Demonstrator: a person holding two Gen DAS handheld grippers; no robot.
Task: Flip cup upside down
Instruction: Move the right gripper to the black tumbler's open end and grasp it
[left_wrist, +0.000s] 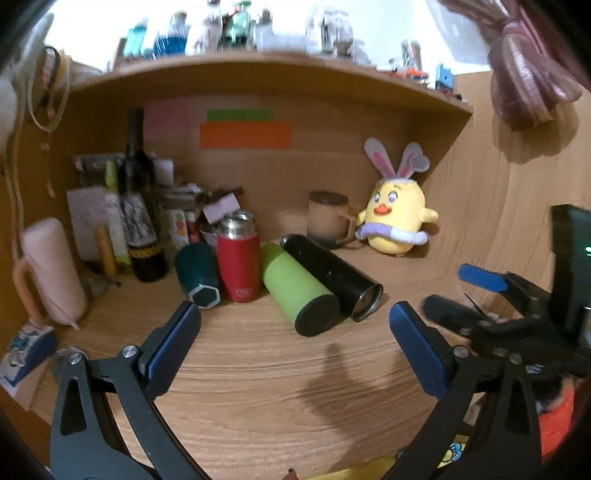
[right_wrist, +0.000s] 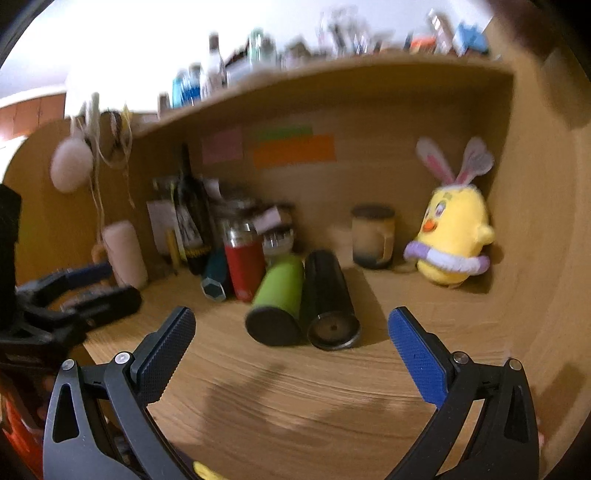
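Left wrist view showed both claws, left claw (left_wrist: 293, 321) and right claw (right_wrist: 291, 326), gaping empty; the beige ceramic handled mug (left_wrist: 328, 218) looked rigid, breakable, best gripped mid-wall.

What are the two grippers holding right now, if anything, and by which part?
Nothing is held. The left gripper and the right gripper are both open above the wooden desk, short of the green cup and black cup lying on their sides.

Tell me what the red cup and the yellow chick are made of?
The red cup looks like painted metal: its bare top band shines silver. The yellow chick looks like soft plush fabric, fuzzy and matte, with floppy bunny ears. Both are guesses from looks.
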